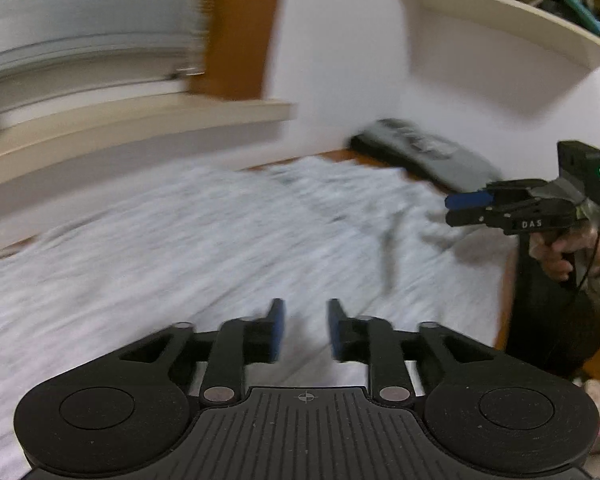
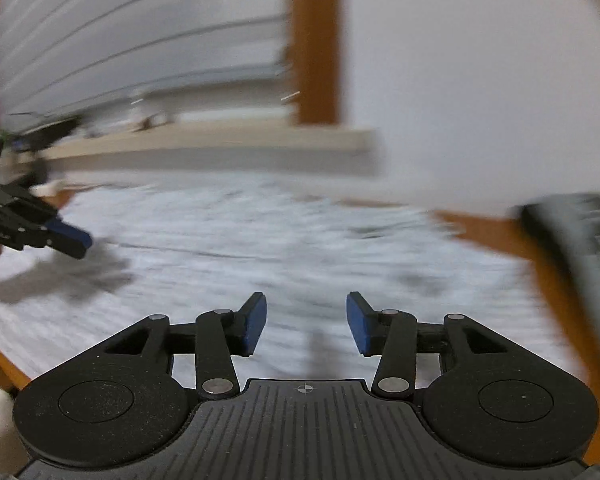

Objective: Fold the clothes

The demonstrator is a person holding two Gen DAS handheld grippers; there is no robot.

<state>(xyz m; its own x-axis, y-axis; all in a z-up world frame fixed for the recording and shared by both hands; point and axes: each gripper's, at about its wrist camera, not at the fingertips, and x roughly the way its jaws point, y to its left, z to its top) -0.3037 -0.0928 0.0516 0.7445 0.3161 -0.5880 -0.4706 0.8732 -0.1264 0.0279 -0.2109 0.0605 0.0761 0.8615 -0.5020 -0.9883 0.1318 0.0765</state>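
A: Where is the clothing right now?

B: A light grey marled garment (image 1: 204,240) lies spread flat over the wooden counter (image 2: 496,236), covering most of it. It reaches from just under the window sill (image 1: 140,128) across toward the folded grey garment (image 1: 424,152), which sits on the counter by the white wall, beside the spread garment's far corner.

A: And the left claw (image 1: 306,328)?

B: It hangs above the near part of the spread garment with its blue pads (image 1: 277,330) partly apart. Only cloth below shows through the gap; nothing is pinched.

A: The right claw (image 2: 306,324)?

B: Also over the spread garment, with its jaws a little wider than the left's and nothing between the blue pads (image 2: 256,326). From the left wrist camera it appears on the side of the garment nearest the folded one, turned sideways, with a hand (image 1: 560,252) wrapped around its grip.

A: Anything else near the garment?

B: A shelf (image 1: 512,20) crammed with books hangs on the wall above the folded garment. Closed blinds (image 2: 140,40) and an orange-brown frame (image 2: 314,40) stand behind the sill. Both views are heavily blurred, so finer folds in the cloth cannot be made out.
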